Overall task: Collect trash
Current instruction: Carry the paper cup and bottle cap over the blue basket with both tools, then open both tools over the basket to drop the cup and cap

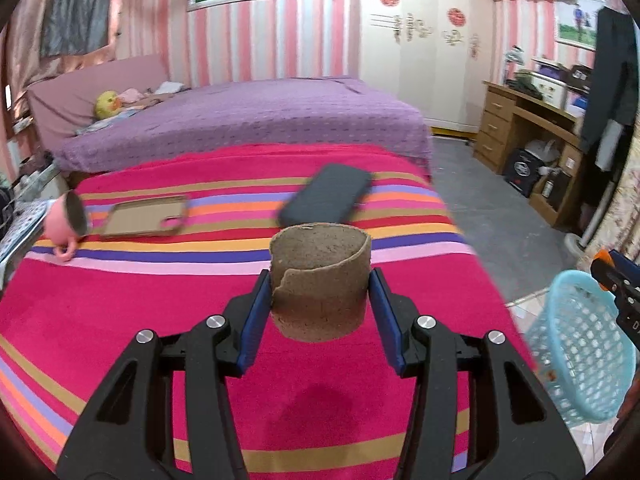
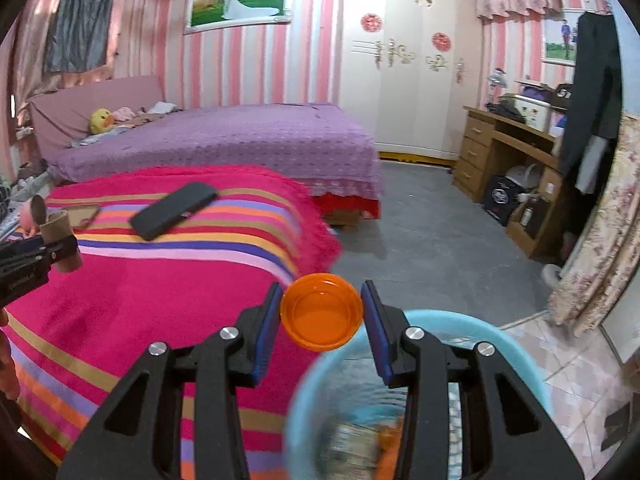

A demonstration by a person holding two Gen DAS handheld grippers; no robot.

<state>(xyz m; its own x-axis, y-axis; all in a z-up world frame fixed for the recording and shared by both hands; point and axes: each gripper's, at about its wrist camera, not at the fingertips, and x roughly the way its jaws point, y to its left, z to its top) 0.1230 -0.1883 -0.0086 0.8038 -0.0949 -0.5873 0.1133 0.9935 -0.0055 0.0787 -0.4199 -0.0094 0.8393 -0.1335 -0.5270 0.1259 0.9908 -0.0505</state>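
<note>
My right gripper (image 2: 322, 312) clamped the orange cap (image 2: 321, 312) over the blue basket's (image 2: 516, 344) eleven-o'clock rim; releasing there risked it bouncing out. My left gripper (image 1: 320, 300) gripped the torn cardboard tube (image 1: 319, 284) loosely, which might slip.

The contents of the blue basket (image 2: 500, 332) at five o'clock smear into blur; I cannot name them. The right gripper (image 1: 612, 280) is cut off at three o'clock. A pink mug (image 1: 66, 220) at nine o'clock is partly cropped.
</note>
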